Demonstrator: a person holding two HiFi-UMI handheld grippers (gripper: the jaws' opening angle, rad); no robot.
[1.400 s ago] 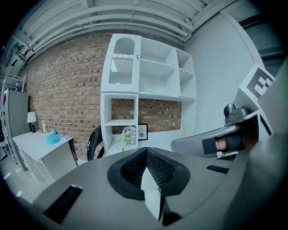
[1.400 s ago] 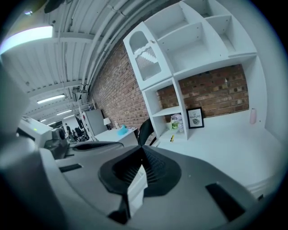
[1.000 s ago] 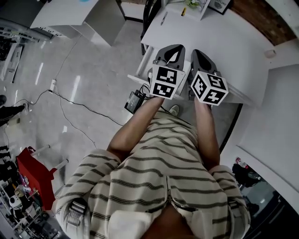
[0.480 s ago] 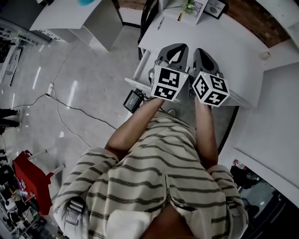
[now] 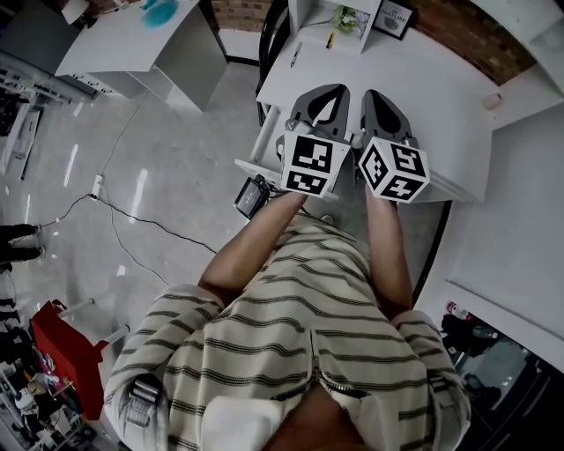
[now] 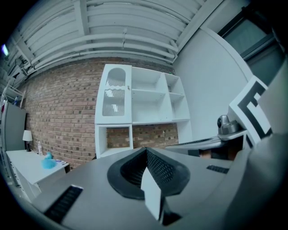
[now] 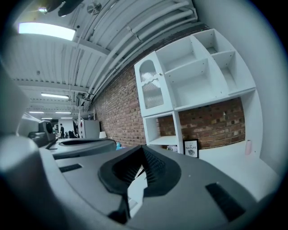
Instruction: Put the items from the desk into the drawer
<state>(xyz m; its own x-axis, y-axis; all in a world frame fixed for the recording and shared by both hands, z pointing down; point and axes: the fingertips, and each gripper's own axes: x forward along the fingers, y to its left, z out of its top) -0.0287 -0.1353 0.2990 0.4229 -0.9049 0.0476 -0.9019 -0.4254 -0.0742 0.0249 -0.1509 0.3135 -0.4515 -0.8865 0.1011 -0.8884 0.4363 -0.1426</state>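
Observation:
A white desk (image 5: 423,97) lies ahead of me. At its far end are a pen (image 5: 295,55), a yellow marker (image 5: 330,39), a small plant (image 5: 348,18) and a framed picture (image 5: 394,18), which also shows as the frame (image 7: 191,148) in the right gripper view. A white drawer (image 5: 264,141) stands pulled out at the desk's left side. My left gripper (image 5: 339,88) and right gripper (image 5: 370,95) are held side by side above the desk's near part, both pointing level. The left gripper (image 6: 146,149) is shut and empty. The right gripper (image 7: 143,148) has its tips together and holds nothing.
A white shelf unit (image 7: 198,81) stands on the desk against a brick wall. A black chair (image 5: 273,31) sits behind the desk's left corner. On the floor are a black box (image 5: 251,195) with cables, another white table (image 5: 132,40) and a red stand (image 5: 62,339).
Both grippers have risen a little together, staying side by side and shut. The head view now takes in more of the desk's far end.

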